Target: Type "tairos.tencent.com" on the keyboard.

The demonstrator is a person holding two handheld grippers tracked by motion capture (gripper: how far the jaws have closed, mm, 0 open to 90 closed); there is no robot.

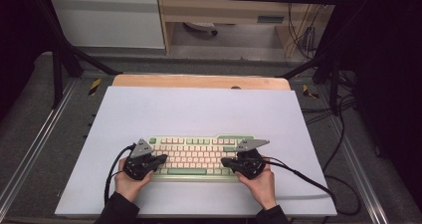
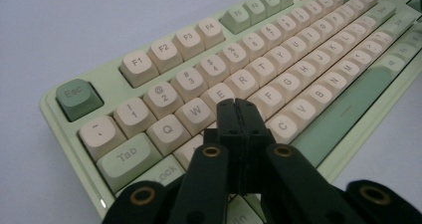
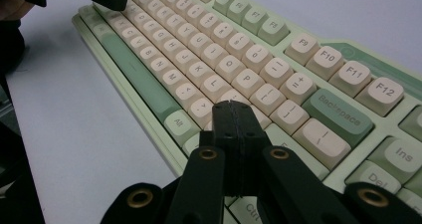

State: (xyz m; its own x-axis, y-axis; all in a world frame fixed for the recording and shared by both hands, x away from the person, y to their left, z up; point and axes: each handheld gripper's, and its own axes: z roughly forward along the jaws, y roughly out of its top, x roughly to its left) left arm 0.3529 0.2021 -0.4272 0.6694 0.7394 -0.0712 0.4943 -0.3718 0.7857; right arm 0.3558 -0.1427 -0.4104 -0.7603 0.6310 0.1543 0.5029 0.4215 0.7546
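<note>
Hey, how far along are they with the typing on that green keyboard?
Done: both grippers are shut and set over the keyboard, the left gripper above the S and D area, the right gripper near the keys right of L. In hand: both hover poised, whether they touch a key is unclear. Left: the actual key presses; nothing shows any typed yet.
</note>
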